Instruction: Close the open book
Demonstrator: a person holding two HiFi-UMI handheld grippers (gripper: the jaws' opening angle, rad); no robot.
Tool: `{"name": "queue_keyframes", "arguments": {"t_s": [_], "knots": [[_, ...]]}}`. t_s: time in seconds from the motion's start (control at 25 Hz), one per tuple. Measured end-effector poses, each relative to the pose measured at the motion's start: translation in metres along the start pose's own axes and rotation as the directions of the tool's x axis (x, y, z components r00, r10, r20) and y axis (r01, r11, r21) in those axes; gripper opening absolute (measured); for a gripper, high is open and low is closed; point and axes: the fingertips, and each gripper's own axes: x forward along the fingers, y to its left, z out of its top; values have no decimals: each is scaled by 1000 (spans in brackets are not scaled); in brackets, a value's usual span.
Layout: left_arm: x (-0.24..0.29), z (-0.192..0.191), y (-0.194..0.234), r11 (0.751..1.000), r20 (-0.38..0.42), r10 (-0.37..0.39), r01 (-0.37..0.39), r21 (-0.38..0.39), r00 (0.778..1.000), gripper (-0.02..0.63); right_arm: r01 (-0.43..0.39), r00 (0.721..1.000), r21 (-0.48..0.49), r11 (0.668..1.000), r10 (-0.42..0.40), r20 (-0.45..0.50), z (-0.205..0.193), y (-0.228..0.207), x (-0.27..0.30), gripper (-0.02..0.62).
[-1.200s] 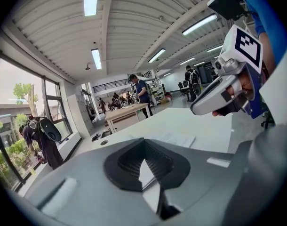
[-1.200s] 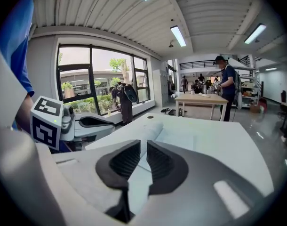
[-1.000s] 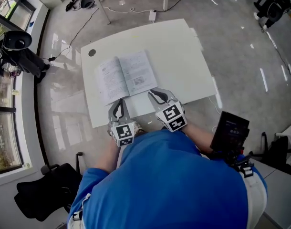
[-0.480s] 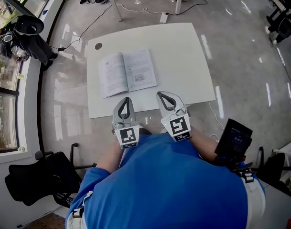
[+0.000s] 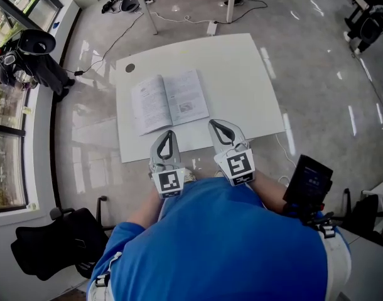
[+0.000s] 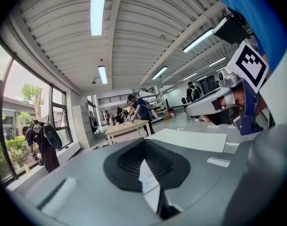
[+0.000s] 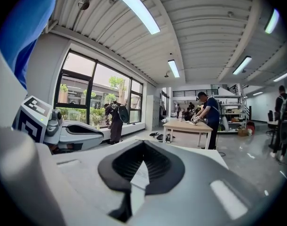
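In the head view, the open book [image 5: 169,102] lies flat with its pages up on the left part of the white table [image 5: 242,74], nearer the far edge than you. You hold your left hand-held gripper [image 5: 168,134] and your right hand-held gripper [image 5: 215,125] side by side over the table's near edge. Both point toward the book. Their tips sit just short of its near edge, and neither touches it.

In the left gripper view, the two jaws meet along a thin seam with nothing between them. A strip of the white tabletop shows beyond them. Your right hand-held gripper, with its marker cube, shows at the right.

In the right gripper view, the jaws are also pressed together and hold nothing. Your left hand-held gripper shows at the left, level with this one. The book cannot be made out in either gripper view.
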Motion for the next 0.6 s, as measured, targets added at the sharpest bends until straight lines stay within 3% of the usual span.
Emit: {"name": "queue_keyframes", "arguments": {"t_s": [0.6], "knots": [[-5,1,13,998,-2,-61,61,-13,998,6,18,1000,-5,1000,-18,-25,6,23,9,3]]}}
